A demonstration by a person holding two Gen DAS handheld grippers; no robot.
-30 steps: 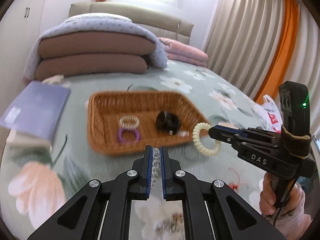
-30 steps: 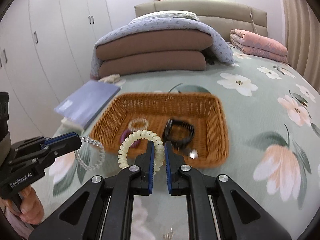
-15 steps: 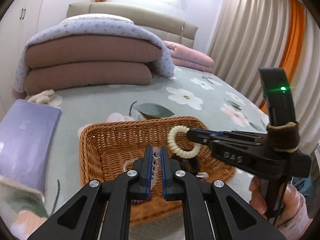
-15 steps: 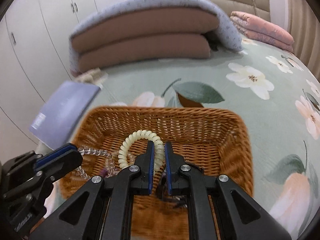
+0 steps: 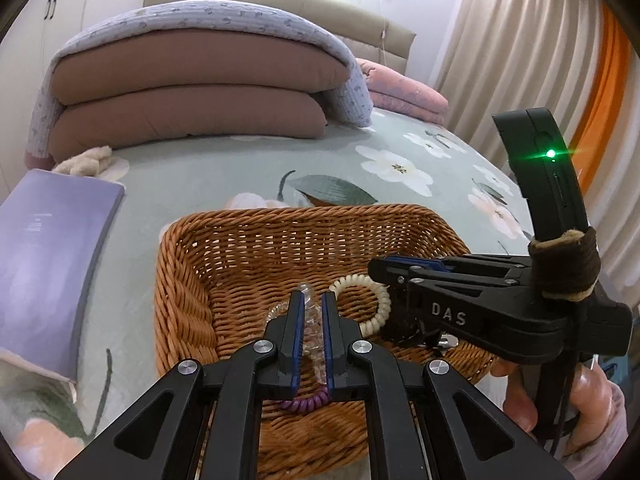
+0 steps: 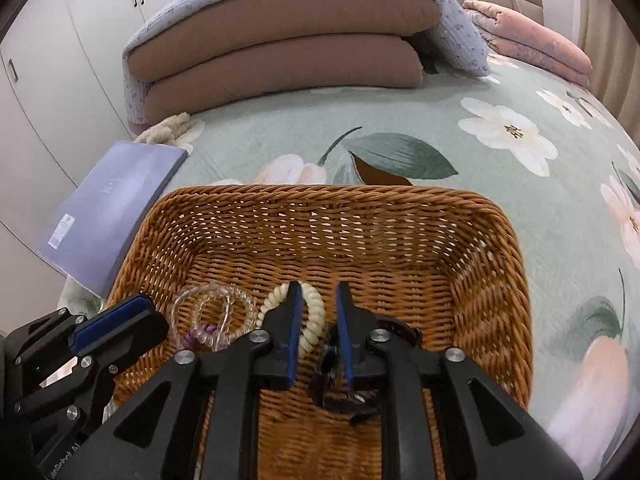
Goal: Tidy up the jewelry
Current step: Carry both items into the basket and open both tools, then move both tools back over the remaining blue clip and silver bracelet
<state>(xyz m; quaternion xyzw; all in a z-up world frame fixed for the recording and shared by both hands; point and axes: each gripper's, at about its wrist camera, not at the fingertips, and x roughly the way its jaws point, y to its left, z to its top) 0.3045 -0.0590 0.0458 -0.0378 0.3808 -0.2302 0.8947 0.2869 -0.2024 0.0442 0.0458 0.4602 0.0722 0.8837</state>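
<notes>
A brown wicker basket [image 5: 256, 240] [image 6: 488, 240] sits on the flowered bed. Both grippers are low inside it. My left gripper [image 5: 311, 304] has its jaws slightly parted around a clear bead bracelet [image 5: 310, 320], which still lies between the pads; it also shows in the right wrist view [image 6: 218, 312]. My right gripper [image 6: 318, 300] is open, and the cream coil bracelet [image 6: 312, 320] [image 5: 374, 304] lies loose between its fingers on the basket floor. A purple coil band [image 5: 300, 403] and a black watch [image 6: 344, 392] lie in the basket.
A lilac book [image 5: 44, 256] [image 6: 112, 216] lies left of the basket. Folded brown quilts under a lilac blanket [image 5: 192, 88] are stacked behind it. Pink bedding [image 5: 404, 88] and curtains [image 5: 520, 60] are at the right.
Both grippers have come down into the basket. The right gripper has opened and let go of the cream coil bracelet. The left jaws have parted a little.
</notes>
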